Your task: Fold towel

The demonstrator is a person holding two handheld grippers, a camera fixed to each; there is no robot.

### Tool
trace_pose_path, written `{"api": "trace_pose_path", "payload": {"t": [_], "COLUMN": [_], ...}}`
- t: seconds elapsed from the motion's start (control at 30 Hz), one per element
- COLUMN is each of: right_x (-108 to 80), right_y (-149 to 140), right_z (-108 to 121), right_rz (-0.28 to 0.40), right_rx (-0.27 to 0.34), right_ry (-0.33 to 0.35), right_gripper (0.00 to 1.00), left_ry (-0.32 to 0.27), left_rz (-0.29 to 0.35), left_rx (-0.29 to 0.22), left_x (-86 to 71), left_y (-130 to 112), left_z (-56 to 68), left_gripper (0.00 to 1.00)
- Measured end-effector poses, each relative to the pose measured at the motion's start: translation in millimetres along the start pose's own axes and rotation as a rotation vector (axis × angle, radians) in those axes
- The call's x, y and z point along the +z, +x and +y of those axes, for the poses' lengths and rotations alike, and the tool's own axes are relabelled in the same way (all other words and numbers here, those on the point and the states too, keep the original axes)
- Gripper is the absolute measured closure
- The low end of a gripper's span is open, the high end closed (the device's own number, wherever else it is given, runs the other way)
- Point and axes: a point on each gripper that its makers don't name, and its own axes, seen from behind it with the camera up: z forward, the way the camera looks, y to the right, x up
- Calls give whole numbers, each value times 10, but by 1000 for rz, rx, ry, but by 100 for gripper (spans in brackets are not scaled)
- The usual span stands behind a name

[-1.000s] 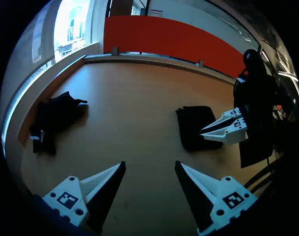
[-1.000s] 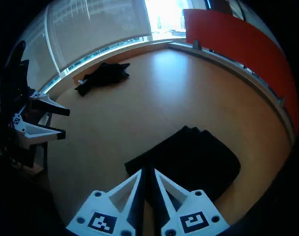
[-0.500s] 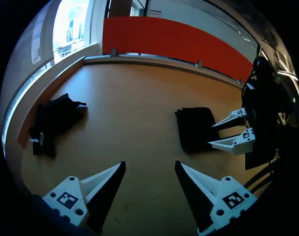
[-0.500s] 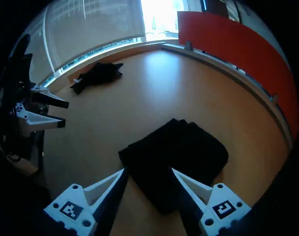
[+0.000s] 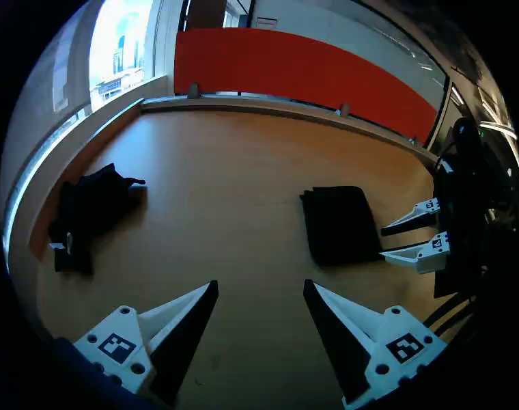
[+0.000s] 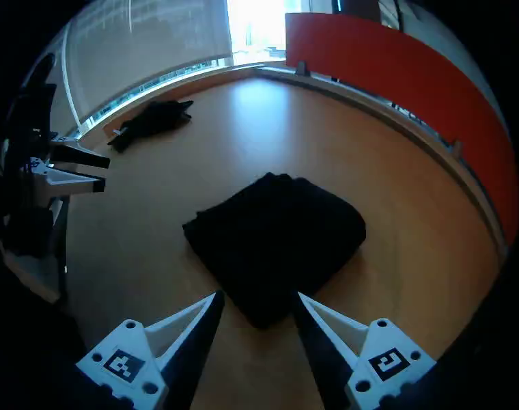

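A folded black towel (image 6: pixel 276 239) lies flat on the wooden table (image 6: pixel 273 137), just ahead of my right gripper (image 6: pixel 257 304), which is open and holds nothing. The same folded towel (image 5: pixel 339 222) sits right of centre in the left gripper view, with the right gripper (image 5: pixel 390 241) just beyond its right edge. My left gripper (image 5: pixel 259 290) is open over bare wood, well short of the towel. In the right gripper view the left gripper (image 6: pixel 102 172) appears at the far left, jaws apart.
A crumpled black cloth (image 5: pixel 89 208) lies near the table's far left edge, by the window; it is also at the back in the right gripper view (image 6: pixel 150 117). A red partition (image 5: pixel 300 68) runs along the back edge. Bare wood surrounds the folded towel.
My right gripper has opened, let go of the folded towel and drawn back from it. The towel now lies flat by itself. The left gripper has stayed open and barely moved.
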Motion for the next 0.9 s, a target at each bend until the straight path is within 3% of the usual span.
{"api": "trace_pose_path", "payload": {"t": [0.5,0.9], "right_x": [45,82], "right_y": [-286,-328], "right_z": [46,76], "right_rz": [-47,-49], "right_rx": [29,51], "right_ry": [-28,-44], "right_gripper": [34,71], "left_ry": [-2,-8], "left_rz": [-7,-9], "left_rx": [0,3], "left_x": [12,11], "left_y": [-29,-51], "left_z": [22,56], "left_gripper": [7,7]}}
